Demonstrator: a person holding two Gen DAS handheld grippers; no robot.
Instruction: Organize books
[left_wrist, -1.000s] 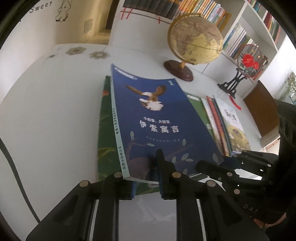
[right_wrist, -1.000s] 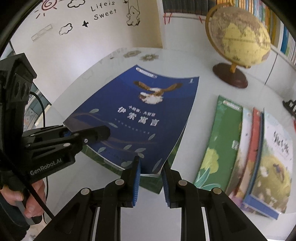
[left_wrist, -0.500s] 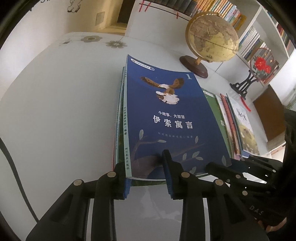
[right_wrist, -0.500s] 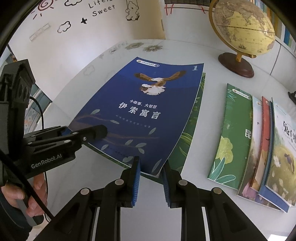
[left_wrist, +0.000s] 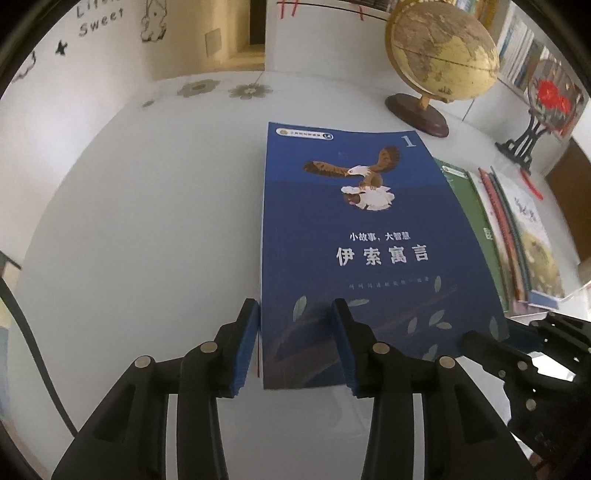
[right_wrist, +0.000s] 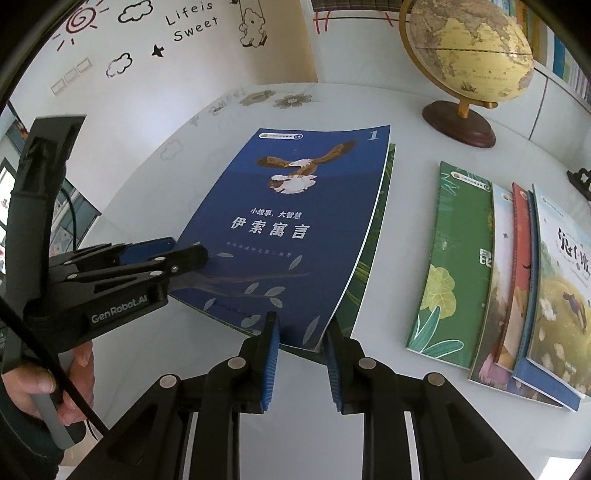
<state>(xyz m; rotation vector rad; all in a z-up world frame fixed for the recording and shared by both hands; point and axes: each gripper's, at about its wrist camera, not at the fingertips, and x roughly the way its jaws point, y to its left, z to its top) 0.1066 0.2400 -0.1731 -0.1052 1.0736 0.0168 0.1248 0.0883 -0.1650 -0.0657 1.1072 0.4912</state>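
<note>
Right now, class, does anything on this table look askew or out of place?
Slightly. The blue book sits on a green book but not squarely: a green strip shows along its right edge. The four books to the right lie fanned and overlapping, not stacked.
</note>
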